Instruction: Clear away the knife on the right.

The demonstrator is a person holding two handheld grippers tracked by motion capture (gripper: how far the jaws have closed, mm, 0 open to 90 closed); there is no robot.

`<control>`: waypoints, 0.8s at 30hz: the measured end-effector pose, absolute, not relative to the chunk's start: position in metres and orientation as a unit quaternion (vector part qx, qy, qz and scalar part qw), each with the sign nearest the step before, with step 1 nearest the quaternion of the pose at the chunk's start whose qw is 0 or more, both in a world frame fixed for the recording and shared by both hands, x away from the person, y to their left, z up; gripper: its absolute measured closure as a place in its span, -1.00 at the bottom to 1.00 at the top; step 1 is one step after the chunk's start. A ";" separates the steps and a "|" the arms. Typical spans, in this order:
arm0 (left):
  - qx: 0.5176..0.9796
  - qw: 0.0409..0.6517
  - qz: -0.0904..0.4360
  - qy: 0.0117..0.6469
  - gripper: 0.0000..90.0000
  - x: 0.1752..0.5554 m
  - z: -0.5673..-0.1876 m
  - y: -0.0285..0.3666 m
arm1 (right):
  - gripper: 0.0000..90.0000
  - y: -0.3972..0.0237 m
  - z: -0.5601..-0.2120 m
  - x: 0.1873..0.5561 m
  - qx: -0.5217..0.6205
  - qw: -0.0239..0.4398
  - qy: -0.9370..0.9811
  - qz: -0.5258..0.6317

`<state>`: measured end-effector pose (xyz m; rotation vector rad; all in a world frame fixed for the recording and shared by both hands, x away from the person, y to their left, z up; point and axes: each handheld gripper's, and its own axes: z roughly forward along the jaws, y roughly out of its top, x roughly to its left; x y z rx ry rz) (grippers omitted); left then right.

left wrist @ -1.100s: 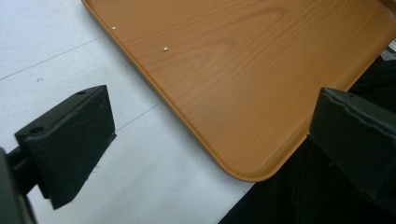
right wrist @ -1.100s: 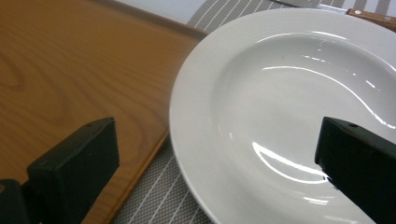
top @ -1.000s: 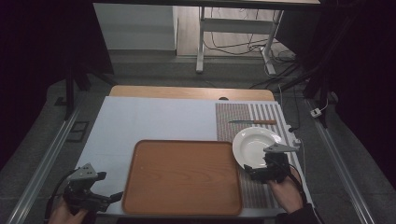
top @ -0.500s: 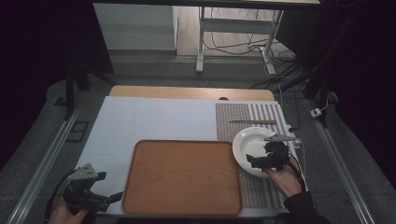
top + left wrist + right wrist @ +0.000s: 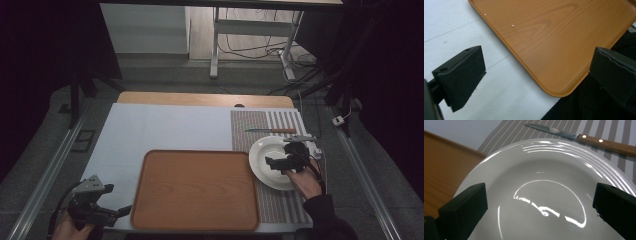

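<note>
The right gripper [image 5: 274,164] hangs over the white plate [image 5: 263,153], jaws spread wide and holding nothing. The plate lies on the striped mat [image 5: 260,121], just beside the wooden tray [image 5: 195,190], with a knife [image 5: 270,130] beyond it. The left gripper [image 5: 112,212] is wide open and empty at the tray's near left corner.

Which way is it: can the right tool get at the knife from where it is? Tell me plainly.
Probably yes. The right tool hovers open over the white plate, and the knife lies just beyond the plate's far rim on the striped mat. Nothing stands between them.
</note>
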<state>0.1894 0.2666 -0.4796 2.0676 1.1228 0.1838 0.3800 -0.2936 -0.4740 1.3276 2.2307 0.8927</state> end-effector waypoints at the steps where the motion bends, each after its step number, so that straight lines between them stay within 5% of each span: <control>1: 0.810 0.381 0.072 0.440 -0.99 0.189 -0.480 0.267 | -1.00 -0.294 -0.474 0.384 0.474 0.199 0.796 0.318; 24: 0.809 0.380 0.070 0.443 -0.99 0.190 -0.480 0.267 | -1.00 -0.298 -0.470 0.452 0.495 0.218 0.789 0.291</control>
